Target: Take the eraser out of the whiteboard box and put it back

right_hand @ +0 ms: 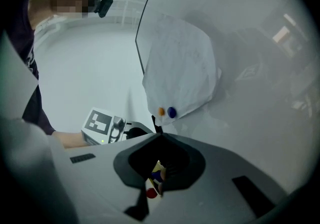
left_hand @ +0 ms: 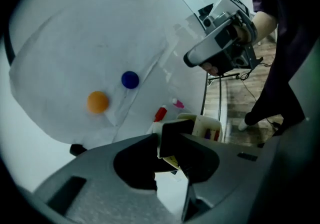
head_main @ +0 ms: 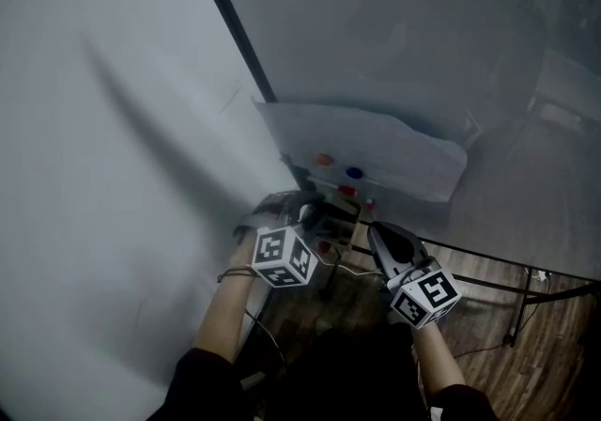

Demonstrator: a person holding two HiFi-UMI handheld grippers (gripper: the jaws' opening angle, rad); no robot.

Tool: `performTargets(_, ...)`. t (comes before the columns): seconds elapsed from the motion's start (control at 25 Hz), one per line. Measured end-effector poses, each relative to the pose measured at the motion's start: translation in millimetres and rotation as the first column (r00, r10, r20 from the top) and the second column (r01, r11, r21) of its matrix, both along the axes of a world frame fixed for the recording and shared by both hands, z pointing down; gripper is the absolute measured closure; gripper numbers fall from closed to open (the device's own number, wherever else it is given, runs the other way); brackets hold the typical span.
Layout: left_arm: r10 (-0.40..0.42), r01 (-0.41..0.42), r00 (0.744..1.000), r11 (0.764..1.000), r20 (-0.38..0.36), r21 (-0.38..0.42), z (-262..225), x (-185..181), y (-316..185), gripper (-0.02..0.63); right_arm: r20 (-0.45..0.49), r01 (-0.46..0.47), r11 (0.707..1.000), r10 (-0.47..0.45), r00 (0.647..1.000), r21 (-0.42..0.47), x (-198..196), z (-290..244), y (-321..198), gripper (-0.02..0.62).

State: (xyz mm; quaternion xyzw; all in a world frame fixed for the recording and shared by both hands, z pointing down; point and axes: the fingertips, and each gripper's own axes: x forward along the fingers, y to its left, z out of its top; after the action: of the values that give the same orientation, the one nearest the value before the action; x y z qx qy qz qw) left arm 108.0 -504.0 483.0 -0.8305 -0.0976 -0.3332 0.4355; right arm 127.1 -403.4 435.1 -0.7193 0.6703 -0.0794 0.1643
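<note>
The left gripper (head_main: 317, 218) and the right gripper (head_main: 383, 233) share grey moulded shells with black jaw linings. Each carries a white cube (head_main: 282, 257) printed with black square markers. The person wears dark sleeves (head_main: 199, 380) and a thin dark band (head_main: 237, 272) on the left wrist.

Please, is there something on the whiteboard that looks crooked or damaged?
Yes: the paper sheet on the whiteboard looks crumpled, its far edge bent and uneven. The orange magnet and blue magnet pin it close together at one end only, so the rest seems loose.
</note>
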Motion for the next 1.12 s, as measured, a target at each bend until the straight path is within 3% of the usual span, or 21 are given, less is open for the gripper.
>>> performTargets(0.2,-0.072,0.07,0.992,0.997,-0.104,-0.021,-32.3,-24.8,-7.5,0.512,0.007,0.031,0.999,-0.031,0.999,0.031,0.5,-11.0,-6.3,0.592)
performTargets(0.36,-0.181,0.151,0.957,0.978,-0.228,-0.143,-59.6,-51.1,-16.4,0.512,0.011,0.067,0.996,-0.068,0.998,0.055,1.3,-21.7,-13.0,0.592)
performTargets(0.56,-0.356,0.211,0.851,0.905,-0.387,-0.37,-82.2,-77.1,-18.8,0.512,-0.018,0.126,0.989,-0.125,0.992,0.082,-9.1,-41.0,-23.7,0.592)
performTargets(0.72,-0.436,0.208,0.764,0.865,-0.476,-0.457,-100.5,-88.8,-3.7,0.514,-0.065,0.177,0.98,-0.172,0.983,0.091,-24.6,-57.3,-26.4,0.592)
performTargets(0.92,-0.43,0.158,0.681,0.876,-0.592,-0.455,-148.0,-99.5,17.3,0.515,-0.131,0.217,0.966,-0.199,0.971,0.142,-39.2,-92.6,-20.5,0.592)
performTargets(1.12,-0.4,0.133,0.646,0.898,-0.65,-0.419,-186.7,-112.9,35.3,0.515,-0.165,0.232,0.955,-0.202,0.965,0.185,-49.4,-123.9,-7.0,0.592)
